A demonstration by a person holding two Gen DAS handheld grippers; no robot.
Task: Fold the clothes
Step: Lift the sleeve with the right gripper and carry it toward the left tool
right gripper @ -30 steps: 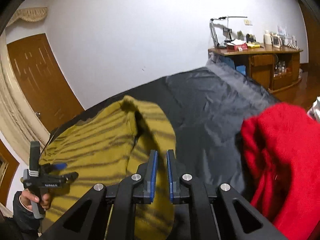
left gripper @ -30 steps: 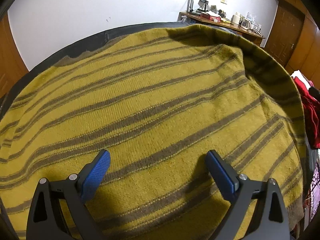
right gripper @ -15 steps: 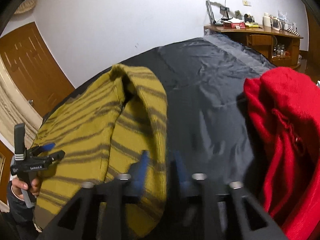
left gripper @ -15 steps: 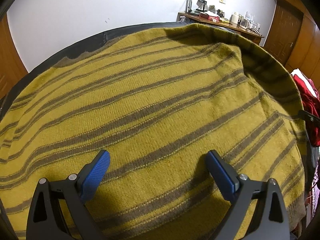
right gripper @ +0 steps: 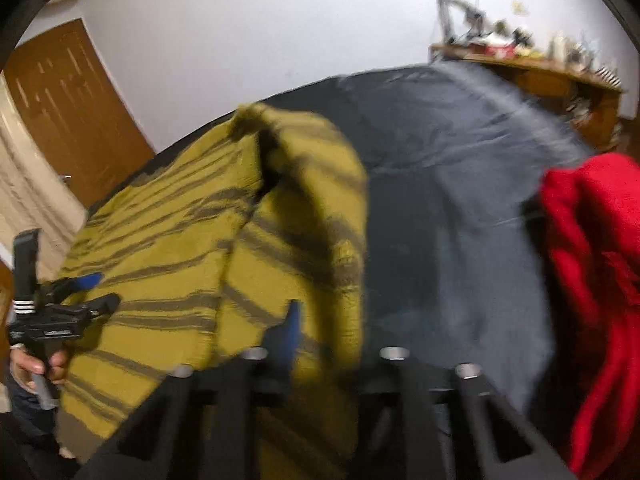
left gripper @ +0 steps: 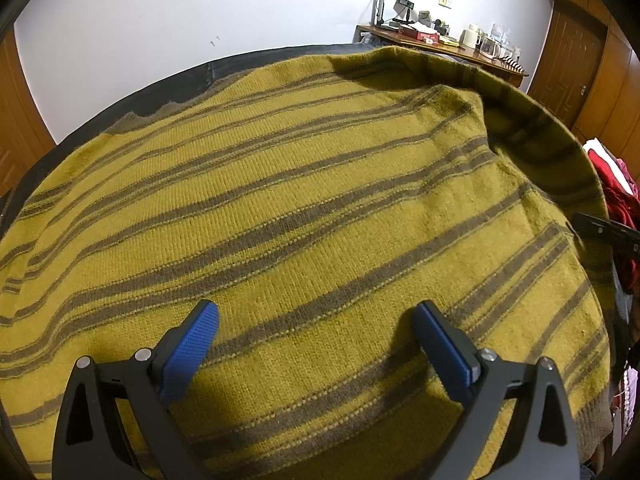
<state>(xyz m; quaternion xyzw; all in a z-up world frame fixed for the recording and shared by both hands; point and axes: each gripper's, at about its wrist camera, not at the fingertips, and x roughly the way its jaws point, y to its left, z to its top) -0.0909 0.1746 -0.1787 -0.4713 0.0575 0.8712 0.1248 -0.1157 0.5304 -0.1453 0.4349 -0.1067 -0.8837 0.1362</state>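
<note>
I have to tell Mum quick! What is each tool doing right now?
Left tool: open over the striped sweater, holding nothing.
Right tool: jaws just closing, sweater sleeve between them; too blurred to tell a grip.

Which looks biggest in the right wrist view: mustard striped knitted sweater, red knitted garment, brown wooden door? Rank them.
1. Mustard striped knitted sweater
2. Red knitted garment, nearer the camera, so unsure
3. Brown wooden door, farther away
</note>
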